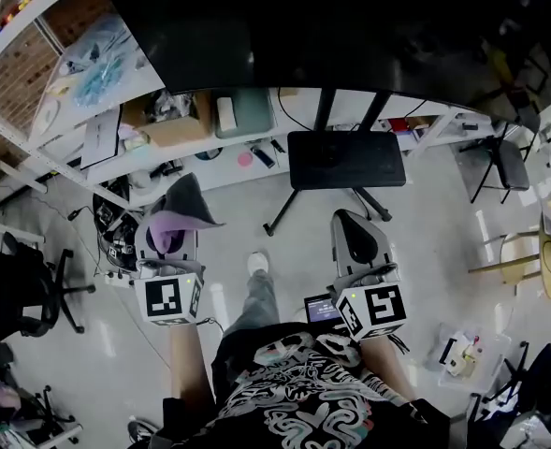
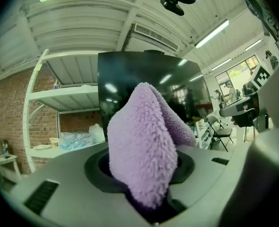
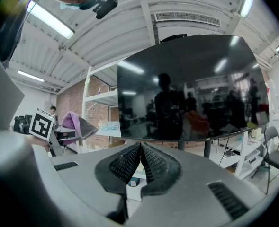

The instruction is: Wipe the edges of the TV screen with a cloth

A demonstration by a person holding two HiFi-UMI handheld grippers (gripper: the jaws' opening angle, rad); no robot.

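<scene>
The big black TV screen (image 1: 331, 26) stands on a black stand (image 1: 345, 157) ahead of me; it fills the middle of the right gripper view as the TV screen (image 3: 191, 89) and sits behind the cloth as the TV screen (image 2: 125, 79). My left gripper (image 1: 174, 237) is shut on a fluffy purple cloth (image 1: 177, 218), which sticks up between the jaws as the cloth (image 2: 144, 141). My right gripper (image 1: 350, 237) is shut with nothing in it; its ribbed pads (image 3: 151, 162) touch. Both grippers hang low, short of the screen. The cloth (image 3: 75, 122) also shows at the left.
A long white shelf table (image 1: 191, 148) with boxes and small items runs under the TV. White shelving (image 1: 32, 82) stands left. A black office chair (image 1: 13, 288) is at my left, a folding chair (image 1: 500, 162) at the right, clutter (image 1: 462, 354) on the floor.
</scene>
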